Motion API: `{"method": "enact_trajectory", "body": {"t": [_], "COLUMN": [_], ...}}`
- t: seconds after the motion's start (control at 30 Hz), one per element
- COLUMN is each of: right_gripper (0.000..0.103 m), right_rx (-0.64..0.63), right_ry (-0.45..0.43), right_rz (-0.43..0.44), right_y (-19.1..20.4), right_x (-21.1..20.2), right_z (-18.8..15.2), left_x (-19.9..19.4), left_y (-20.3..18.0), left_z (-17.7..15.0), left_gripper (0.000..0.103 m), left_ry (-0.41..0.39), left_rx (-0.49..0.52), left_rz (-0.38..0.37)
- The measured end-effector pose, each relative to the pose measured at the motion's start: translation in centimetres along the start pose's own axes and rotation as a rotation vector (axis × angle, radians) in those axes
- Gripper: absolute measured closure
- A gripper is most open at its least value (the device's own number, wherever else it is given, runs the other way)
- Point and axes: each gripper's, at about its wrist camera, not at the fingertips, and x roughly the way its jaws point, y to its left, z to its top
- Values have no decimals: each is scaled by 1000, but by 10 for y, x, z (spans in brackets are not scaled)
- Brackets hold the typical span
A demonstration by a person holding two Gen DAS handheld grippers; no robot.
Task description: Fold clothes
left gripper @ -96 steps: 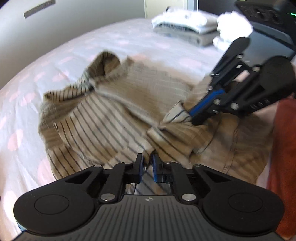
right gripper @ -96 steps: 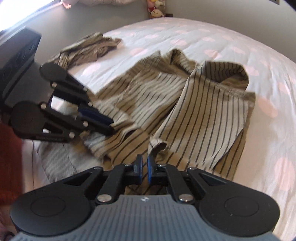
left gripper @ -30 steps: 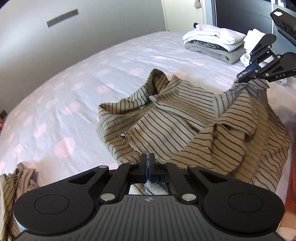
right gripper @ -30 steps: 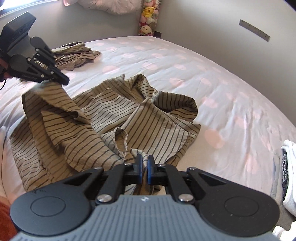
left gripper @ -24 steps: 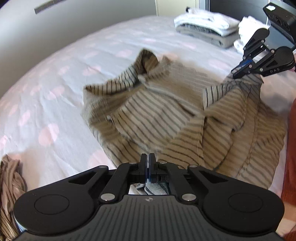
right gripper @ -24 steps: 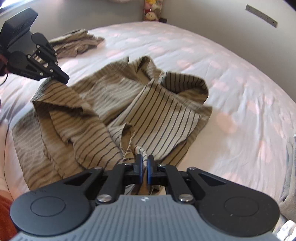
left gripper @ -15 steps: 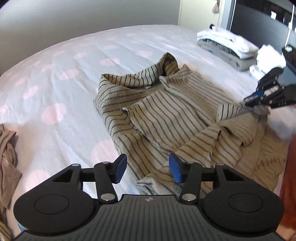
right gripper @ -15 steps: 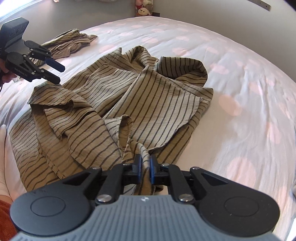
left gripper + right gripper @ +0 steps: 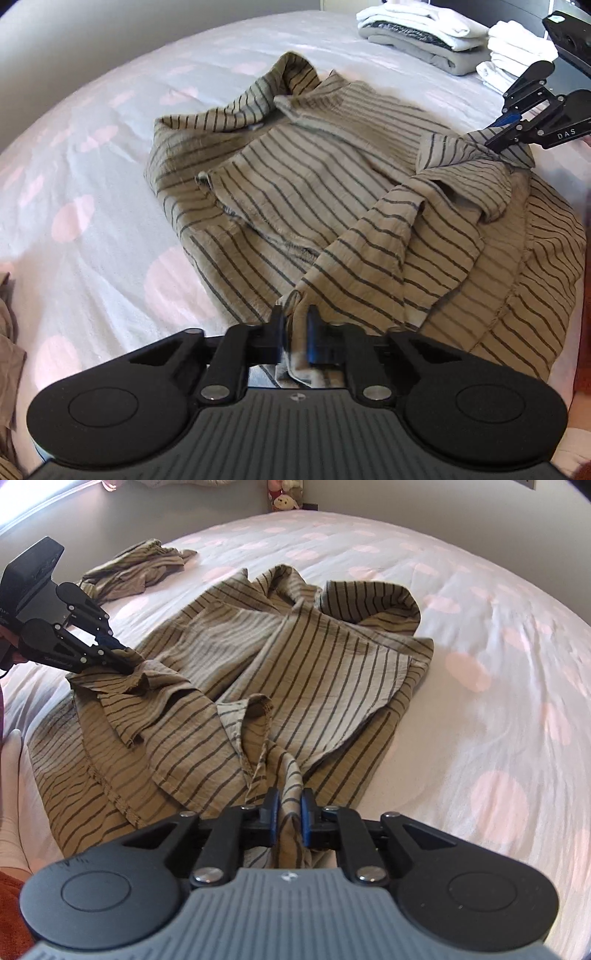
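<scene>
A tan shirt with dark stripes (image 9: 314, 184) lies crumpled and partly spread on the bed, collar at the far side. My left gripper (image 9: 294, 317) is shut on a bunched fold of its near edge. In the right wrist view the same gripper (image 9: 125, 657) pinches the shirt's left corner. My right gripper (image 9: 286, 801) has a bunched fold of the shirt (image 9: 295, 664) between its pads, and its jaws are closing on it. In the left wrist view it (image 9: 495, 138) holds the far right corner slightly raised.
The bed sheet (image 9: 92, 147) is pale with pink dots. Folded clothes (image 9: 417, 29) and a white stack (image 9: 517, 55) sit at the far right corner. A second striped garment (image 9: 136, 568) lies crumpled at the far left. Plush toys (image 9: 284, 498) stand by the wall.
My left gripper let go of the shirt, opened wide, then shut again on a fold of its near edge. Both grippers sank toward the bed and the shirt settled flatter.
</scene>
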Motion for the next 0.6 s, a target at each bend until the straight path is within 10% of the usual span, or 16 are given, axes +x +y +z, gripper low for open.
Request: {"method": "enact_trajectory", "body": {"t": [0.27,0.6], "right_gripper": [97,94], "right_rx": [-56,-10], "right_ry": [-117,-29], "right_rz": [-75,-138], "right_y": [9,-6], "right_x": [-35,19], "right_z": [13,17], "left_x": [-44,9], "left_y": [6,11], "left_z": [14,15], "left_gripper": [101,98], "left_ry": [-155,-62], "left_rx": [-23,-45], "left_rz": [75,137]}}
